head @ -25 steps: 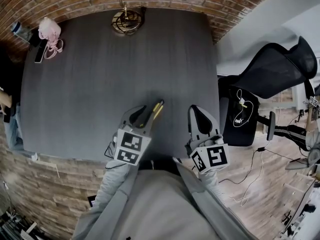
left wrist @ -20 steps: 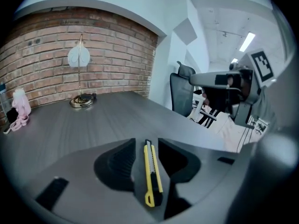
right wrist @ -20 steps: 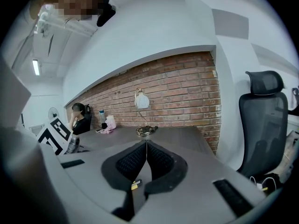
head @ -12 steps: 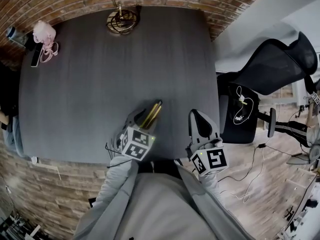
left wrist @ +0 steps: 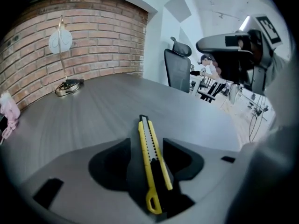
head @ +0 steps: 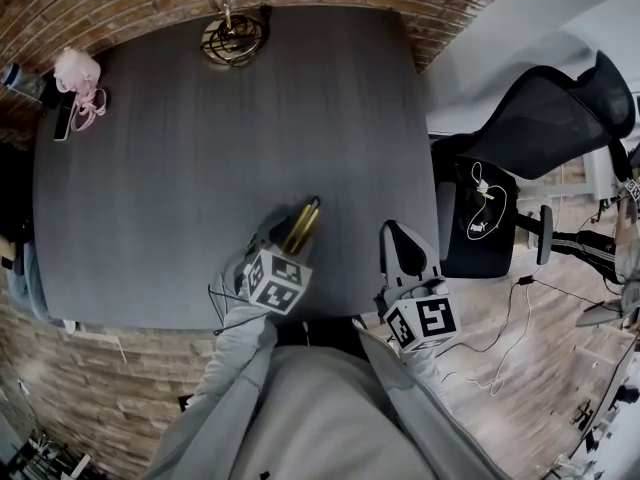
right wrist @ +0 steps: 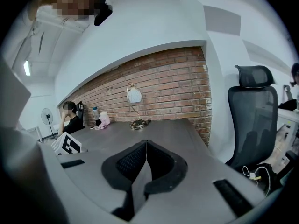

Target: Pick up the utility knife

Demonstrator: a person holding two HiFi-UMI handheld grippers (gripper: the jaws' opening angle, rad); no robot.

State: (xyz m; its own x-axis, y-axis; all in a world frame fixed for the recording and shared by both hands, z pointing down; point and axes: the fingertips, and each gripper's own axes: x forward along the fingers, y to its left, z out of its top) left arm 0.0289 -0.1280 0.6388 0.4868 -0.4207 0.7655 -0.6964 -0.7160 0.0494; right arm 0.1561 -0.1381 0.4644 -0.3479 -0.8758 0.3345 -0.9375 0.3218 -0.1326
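The utility knife, yellow with a grey blade strip, lies lengthwise between the jaws of my left gripper, tip pointing away over the dark table. The jaws are opening, and a gap shows on each side between the pads and the knife. In the head view the knife pokes out ahead of the left gripper, near the table's front edge. My right gripper hovers at the front right corner of the table. Its jaws are shut with nothing between them.
A lamp with a round brass base stands at the table's far edge. A pink object and a phone lie at the far left. A black office chair stands on the right, and a brick wall runs behind.
My left gripper has sunk toward the table with the knife, and its jaws have spread apart from it. The right gripper has dropped slightly.
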